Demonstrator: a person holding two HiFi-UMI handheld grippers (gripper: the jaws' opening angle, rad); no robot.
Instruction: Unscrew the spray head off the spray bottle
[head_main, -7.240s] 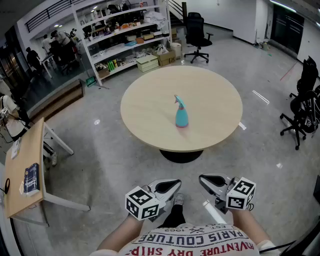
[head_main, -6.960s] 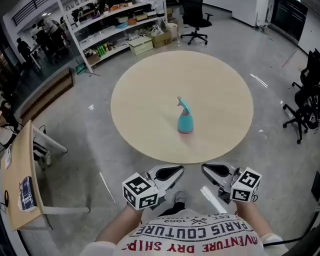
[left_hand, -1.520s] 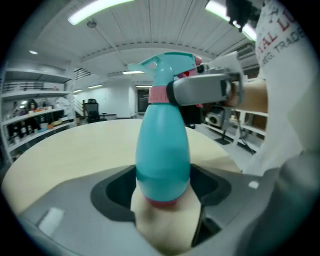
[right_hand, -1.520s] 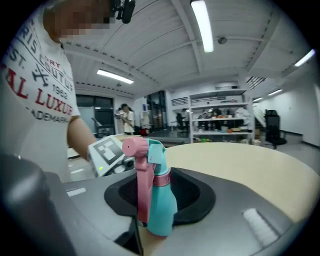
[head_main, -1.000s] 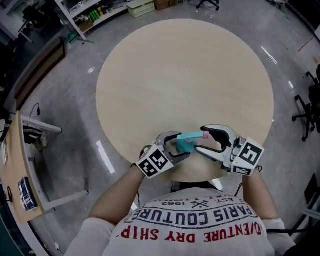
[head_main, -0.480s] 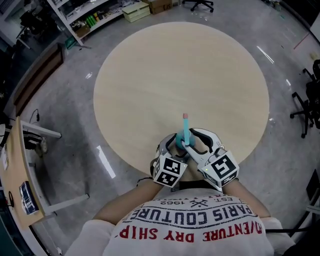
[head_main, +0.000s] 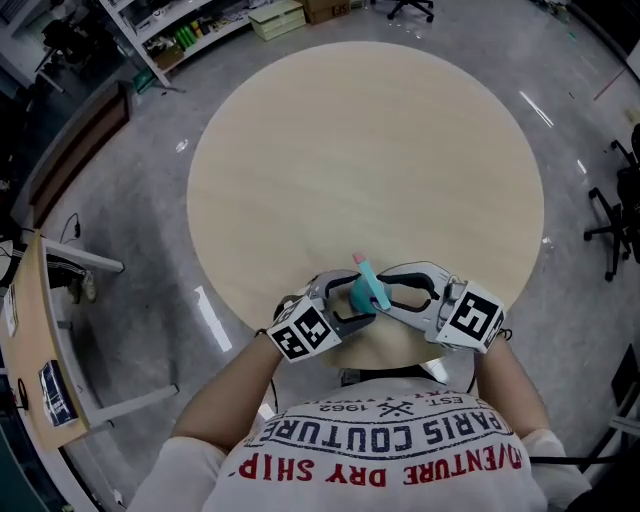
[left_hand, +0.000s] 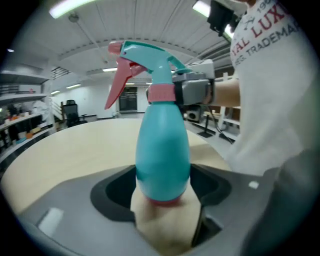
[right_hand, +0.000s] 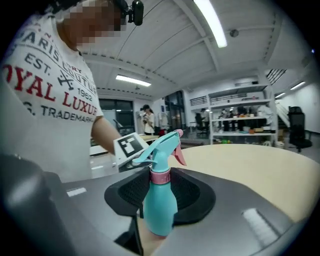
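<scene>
The teal spray bottle with a pink collar and trigger hangs tilted over the near edge of the round table. My left gripper is shut on its lower body, which fills the space between the jaws in the left gripper view. From the right, my right gripper reaches the neck. Its jaws have just been closing, and the pink collar now sits pinched between the dark pads. One of its fingertips shows pressing the collar in the left gripper view.
Shelving stands beyond the table at the top left. A side desk is at the left and an office chair at the right. My body is close behind both grippers.
The bottle has swung in the left gripper: its nozzle pointed right, then away from me, and now leans up-left. The right gripper's jaws narrowed onto the collar.
</scene>
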